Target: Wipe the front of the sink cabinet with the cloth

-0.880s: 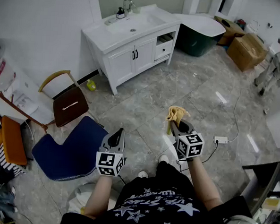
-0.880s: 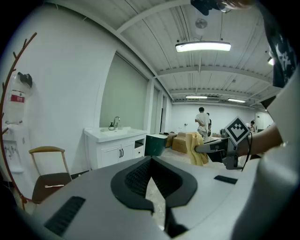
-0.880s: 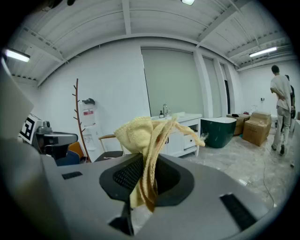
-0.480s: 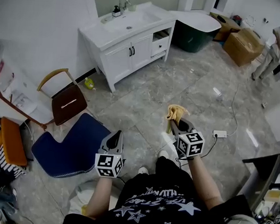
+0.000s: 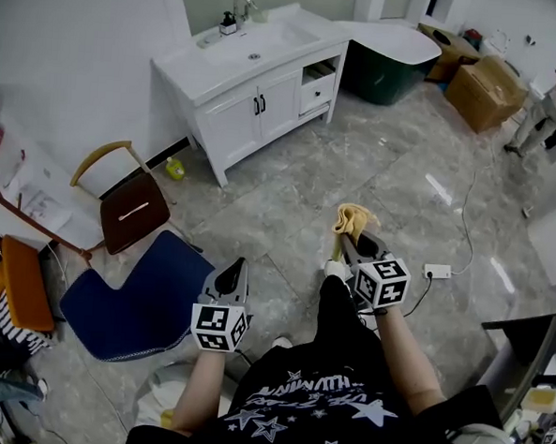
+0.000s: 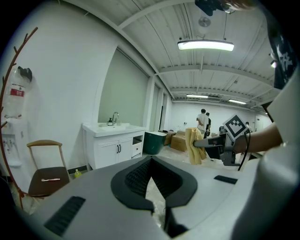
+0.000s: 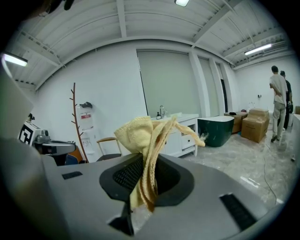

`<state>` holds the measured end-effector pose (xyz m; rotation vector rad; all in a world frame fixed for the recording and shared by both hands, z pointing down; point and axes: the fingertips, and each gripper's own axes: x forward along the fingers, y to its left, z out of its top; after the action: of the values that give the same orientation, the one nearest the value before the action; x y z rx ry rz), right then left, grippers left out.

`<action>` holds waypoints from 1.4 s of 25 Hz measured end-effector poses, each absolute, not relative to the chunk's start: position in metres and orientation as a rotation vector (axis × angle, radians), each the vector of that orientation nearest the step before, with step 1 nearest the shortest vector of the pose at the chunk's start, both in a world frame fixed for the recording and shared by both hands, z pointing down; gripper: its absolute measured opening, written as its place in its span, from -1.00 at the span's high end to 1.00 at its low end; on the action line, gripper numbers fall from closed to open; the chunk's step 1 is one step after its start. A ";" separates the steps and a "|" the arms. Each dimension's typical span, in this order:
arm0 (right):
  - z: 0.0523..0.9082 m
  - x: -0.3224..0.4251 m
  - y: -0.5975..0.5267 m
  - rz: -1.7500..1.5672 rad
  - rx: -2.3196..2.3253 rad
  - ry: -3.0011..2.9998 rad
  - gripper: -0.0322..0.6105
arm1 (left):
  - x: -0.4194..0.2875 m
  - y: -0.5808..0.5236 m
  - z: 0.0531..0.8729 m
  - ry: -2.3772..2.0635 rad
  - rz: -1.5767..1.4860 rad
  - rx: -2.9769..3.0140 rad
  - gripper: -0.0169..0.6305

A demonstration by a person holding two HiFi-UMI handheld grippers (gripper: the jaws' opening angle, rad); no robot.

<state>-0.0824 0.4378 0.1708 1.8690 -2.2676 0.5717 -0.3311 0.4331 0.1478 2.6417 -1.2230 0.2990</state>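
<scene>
The white sink cabinet (image 5: 258,93) stands against the far wall, its two doors and drawer facing me across several floor tiles; it also shows in the left gripper view (image 6: 115,143) and behind the cloth in the right gripper view (image 7: 183,136). My right gripper (image 5: 357,242) is shut on a crumpled yellow cloth (image 5: 350,219), which sticks up past its jaws (image 7: 145,140). My left gripper (image 5: 230,274) is held low at the left, jaws closed on nothing (image 6: 152,157). Both are well short of the cabinet.
A wooden chair (image 5: 129,203) and a blue mat (image 5: 137,292) lie at the left. A small yellow bottle (image 5: 175,169) sits by the cabinet's left foot. A dark green tub (image 5: 400,69), cardboard boxes (image 5: 488,88) and a person (image 5: 547,116) are at the right; a power strip (image 5: 437,271) lies on the floor.
The person holding the grippers has stepped forward: a shoe now shows under the right gripper. Both grippers keep their pose, the cloth still gripped.
</scene>
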 end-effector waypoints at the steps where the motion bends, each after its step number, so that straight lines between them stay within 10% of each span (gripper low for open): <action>1: 0.173 -0.076 0.429 0.582 1.869 -2.271 0.66 | -0.326 0.427 0.149 -1.227 0.308 2.639 0.90; 23: 0.236 0.174 0.101 0.718 1.526 -2.370 0.66 | -0.105 0.169 0.169 -1.565 0.511 2.367 0.90; 35: 0.268 0.180 0.043 0.834 1.452 -2.375 0.66 | -0.101 0.113 0.181 -1.629 0.512 2.280 0.90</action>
<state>0.1805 0.0430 0.2676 1.4518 -2.3754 0.8341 -0.1010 0.1129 0.1805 2.2801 -1.6288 0.5122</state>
